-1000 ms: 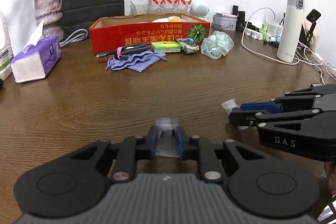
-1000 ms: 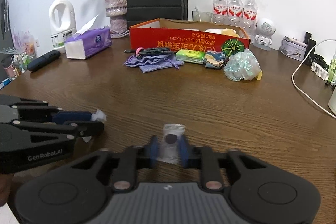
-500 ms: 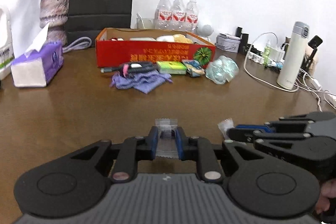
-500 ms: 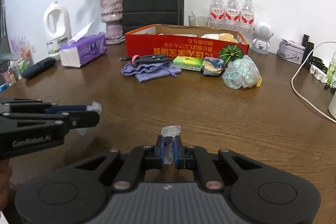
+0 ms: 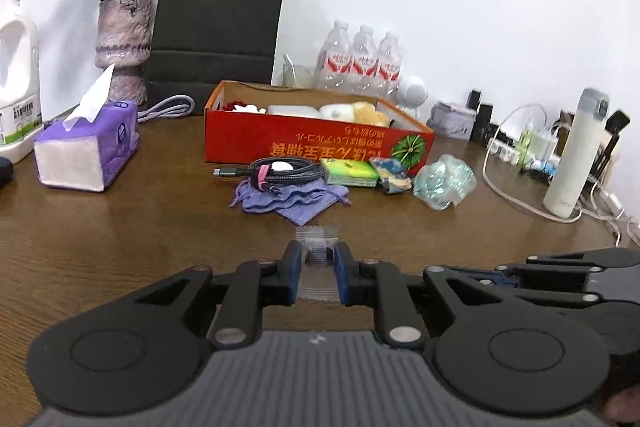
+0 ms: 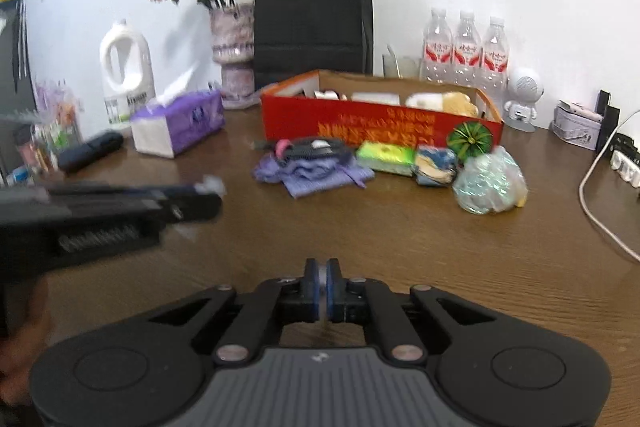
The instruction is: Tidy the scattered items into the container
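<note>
My left gripper (image 5: 317, 257) is shut on a small clear candy wrapper (image 5: 317, 247), held above the table. My right gripper (image 6: 321, 273) is shut on a thin clear wrapper (image 6: 322, 281), seen edge-on between the pads. The red cardboard box (image 5: 316, 147) stands ahead with several items inside; it also shows in the right wrist view (image 6: 380, 123). In front of it lie a coiled black cable (image 5: 280, 171), a purple cloth pouch (image 5: 292, 199), a green packet (image 5: 352, 173), a blue-yellow packet (image 5: 394, 175) and a crumpled clear bag (image 5: 444, 183).
A purple tissue box (image 5: 88, 147), a vase of dried flowers (image 5: 122, 43), a black paper bag (image 5: 218, 27) and a white jug (image 5: 16, 83) stand at the left and back. Water bottles (image 5: 362, 63), a white flask (image 5: 578, 155) and cables (image 5: 516, 195) are at the right.
Both grippers have lifted off the table with their wrappers and moved toward the red box. The right gripper has closed tighter on its wrapper.
</note>
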Demonstrator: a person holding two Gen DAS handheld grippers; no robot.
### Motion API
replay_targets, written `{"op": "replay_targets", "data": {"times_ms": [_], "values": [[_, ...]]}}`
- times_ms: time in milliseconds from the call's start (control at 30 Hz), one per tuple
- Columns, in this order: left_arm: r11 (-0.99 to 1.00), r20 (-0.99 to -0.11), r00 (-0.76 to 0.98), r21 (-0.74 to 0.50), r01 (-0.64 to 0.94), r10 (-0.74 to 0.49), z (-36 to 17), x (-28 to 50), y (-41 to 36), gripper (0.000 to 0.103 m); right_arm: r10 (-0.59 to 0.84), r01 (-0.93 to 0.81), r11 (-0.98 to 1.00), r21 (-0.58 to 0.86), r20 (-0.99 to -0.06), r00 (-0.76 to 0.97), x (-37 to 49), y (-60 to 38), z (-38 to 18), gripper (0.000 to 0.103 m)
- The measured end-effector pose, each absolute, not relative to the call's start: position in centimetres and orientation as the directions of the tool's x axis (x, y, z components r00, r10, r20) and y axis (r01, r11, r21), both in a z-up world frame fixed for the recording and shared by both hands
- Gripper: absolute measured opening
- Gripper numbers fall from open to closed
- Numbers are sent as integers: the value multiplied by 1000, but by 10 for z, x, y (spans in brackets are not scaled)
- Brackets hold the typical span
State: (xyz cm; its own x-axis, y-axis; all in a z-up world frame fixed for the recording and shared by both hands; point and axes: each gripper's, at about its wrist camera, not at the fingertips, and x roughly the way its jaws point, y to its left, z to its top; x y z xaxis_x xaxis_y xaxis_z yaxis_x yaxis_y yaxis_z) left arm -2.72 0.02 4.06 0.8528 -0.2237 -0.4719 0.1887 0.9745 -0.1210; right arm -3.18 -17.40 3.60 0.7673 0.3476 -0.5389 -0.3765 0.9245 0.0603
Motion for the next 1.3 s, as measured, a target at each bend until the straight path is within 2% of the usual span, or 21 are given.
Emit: {"op": "replay_targets", "data": {"times_ms": [67, 133, 233, 433, 467, 600, 667, 833, 900, 967, 1133, 1300], "values": [[980, -491, 848, -101, 173, -200, 43, -23, -1, 19, 385, -399, 913, 89, -513, 767, -36, -171, 39, 2], [982, -457, 870, -109, 152, -185, 47, -25, 1, 19, 408, -418, 904, 88, -470, 783, -44, -174, 45, 1], [980, -462, 869, -159, 117, -179, 45, -28, 4, 19, 383, -412, 910, 51, -488, 785, -43, -178, 47, 1], [986, -508, 845, -105, 129, -165, 35, -37, -4, 18, 349, -344, 933, 106, -505, 790, -42, -207, 36, 2], [986, -512, 843, -108, 125, -163, 33, -39, -3, 18, 347, -338, 934, 116, -519, 781, -41, -209, 33, 8], [986, -530, 832, -124, 115, -164, 27, -47, 1, 18, 380, -372, 918, 136, -569, 729, -33, -199, 24, 17], [982, -531, 828, -139, 125, -181, 27, -49, 4, 18, 380, -384, 915, 123, -582, 719, -33, -186, 21, 26], [976, -535, 817, -138, 168, -216, 25, -51, 4, 18, 315, -348, 935, 67, -606, 730, -25, -165, 11, 27], [974, -535, 815, -146, 171, -224, 23, -51, 5, 18, 297, -344, 938, 43, -611, 734, -24, -161, 12, 15], [974, -529, 819, -153, 164, -221, 23, -53, 5, 18, 292, -355, 935, 21, -614, 733, -24, -158, 12, 13], [989, -467, 873, -107, 98, -137, 37, -60, 5, 17, 289, -330, 943, 37, -581, 761, -32, -173, 25, 12], [993, -322, 940, -85, 85, -108, 71, -40, 6, 16, 273, -269, 960, 72, -444, 854, -28, -196, 64, 12]]}}
